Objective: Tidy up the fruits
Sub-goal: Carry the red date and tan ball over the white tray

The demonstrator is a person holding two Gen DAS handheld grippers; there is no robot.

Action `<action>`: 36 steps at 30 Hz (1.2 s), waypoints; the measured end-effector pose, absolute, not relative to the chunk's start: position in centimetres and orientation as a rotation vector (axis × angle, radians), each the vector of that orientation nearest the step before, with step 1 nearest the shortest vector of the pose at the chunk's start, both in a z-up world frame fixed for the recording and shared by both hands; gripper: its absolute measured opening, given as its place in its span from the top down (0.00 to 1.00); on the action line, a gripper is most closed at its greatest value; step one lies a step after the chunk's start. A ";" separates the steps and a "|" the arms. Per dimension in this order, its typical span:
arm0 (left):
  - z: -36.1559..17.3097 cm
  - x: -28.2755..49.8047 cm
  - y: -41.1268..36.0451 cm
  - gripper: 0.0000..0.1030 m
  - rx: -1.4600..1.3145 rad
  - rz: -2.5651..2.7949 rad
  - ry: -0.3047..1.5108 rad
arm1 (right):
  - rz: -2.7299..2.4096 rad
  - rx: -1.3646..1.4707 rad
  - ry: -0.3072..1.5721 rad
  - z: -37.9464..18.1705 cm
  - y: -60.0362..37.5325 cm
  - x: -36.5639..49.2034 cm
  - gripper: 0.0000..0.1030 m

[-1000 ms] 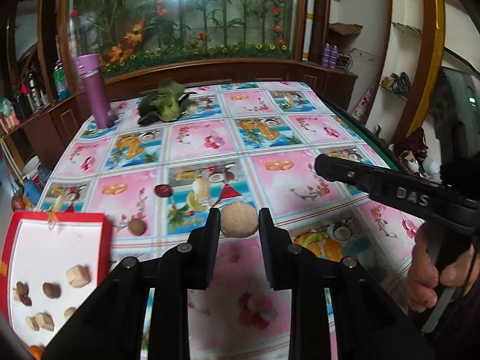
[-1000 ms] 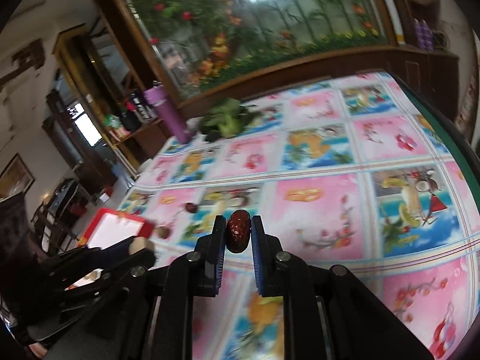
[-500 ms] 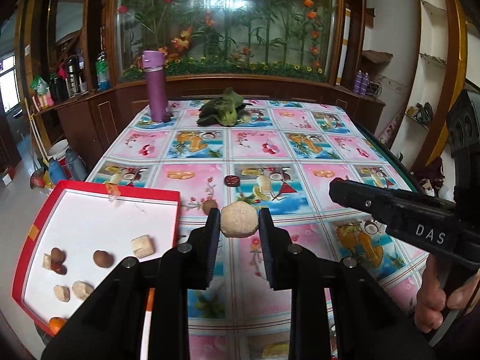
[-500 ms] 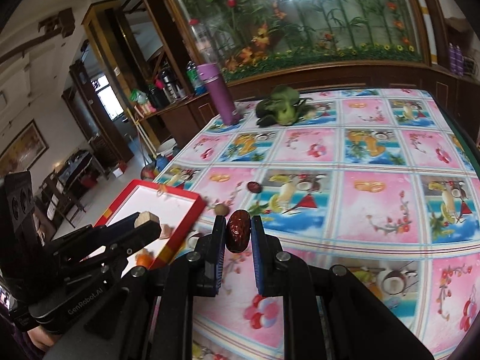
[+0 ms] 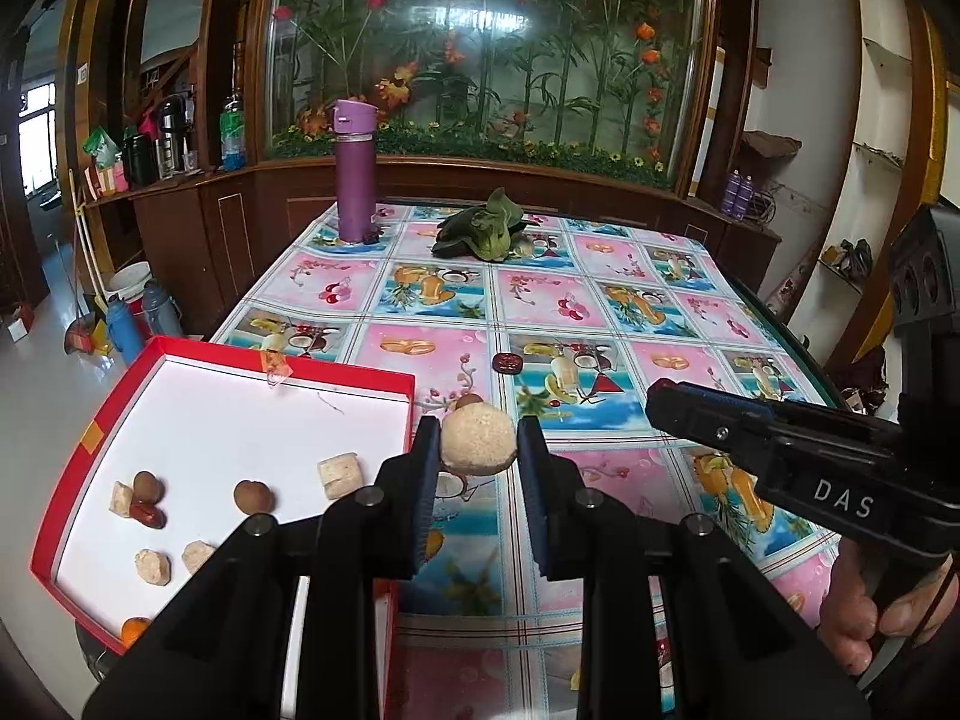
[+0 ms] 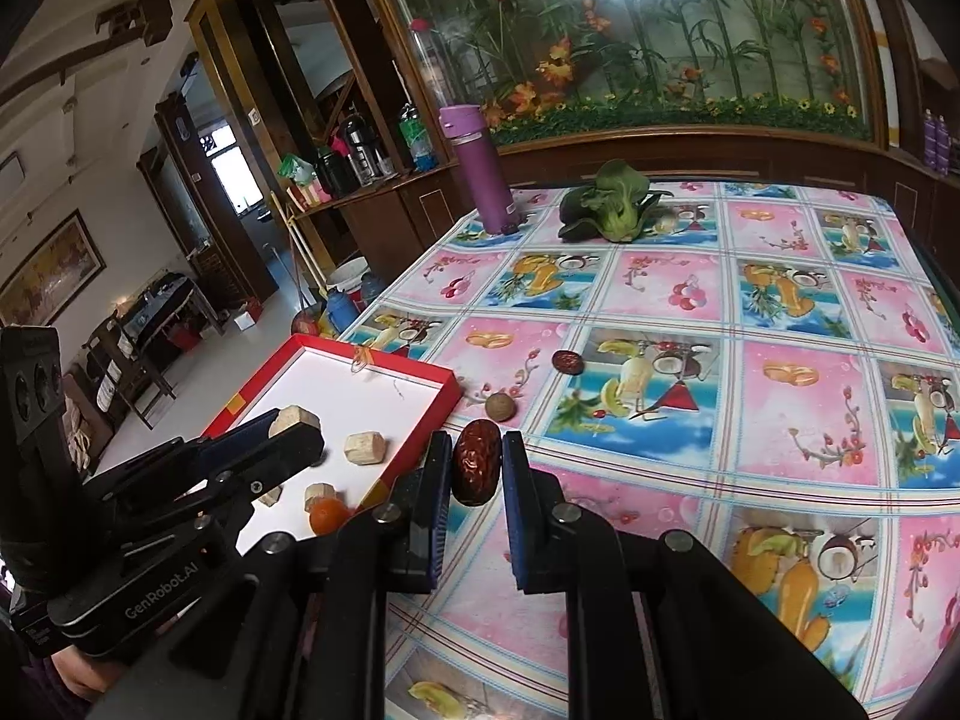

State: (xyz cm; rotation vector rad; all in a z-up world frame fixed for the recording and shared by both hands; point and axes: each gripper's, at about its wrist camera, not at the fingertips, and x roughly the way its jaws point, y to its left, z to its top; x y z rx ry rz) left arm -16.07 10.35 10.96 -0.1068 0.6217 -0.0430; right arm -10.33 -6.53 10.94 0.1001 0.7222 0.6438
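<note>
Both claws clamp fruit: left claw (image 5: 478,450) a tan ball (image 5: 478,443), right claw (image 6: 476,468) a red date (image 6: 475,461)

— Far wall? 
— A glass case (image 5: 486,48) of flowers and bamboo, framed in dark wood; a low wooden cabinet (image 5: 240,222) runs beneath it, bottles and flasks on its left end.
— Right side? 
— White wall; arched shelves (image 5: 870,120), sparsely filled.
— Left side? 
— Pale glossy floor (image 5: 36,372); daylight through a window (image 5: 36,126); a framed picture (image 6: 48,267) on the wall; chairs beyond a doorway.
</note>
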 end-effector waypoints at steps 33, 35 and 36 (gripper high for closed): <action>9.1 -21.4 23.5 0.73 -0.235 0.238 0.622 | 0.805 -0.008 0.801 8.7 2.2 -12.6 0.86; 8.4 -21.5 23.7 0.73 -0.232 0.246 0.640 | 0.821 -0.019 0.815 8.4 3.1 -12.8 0.86; 8.2 -21.5 23.9 0.73 -0.236 0.247 0.647 | 0.836 -0.032 0.823 8.3 3.8 -12.9 0.86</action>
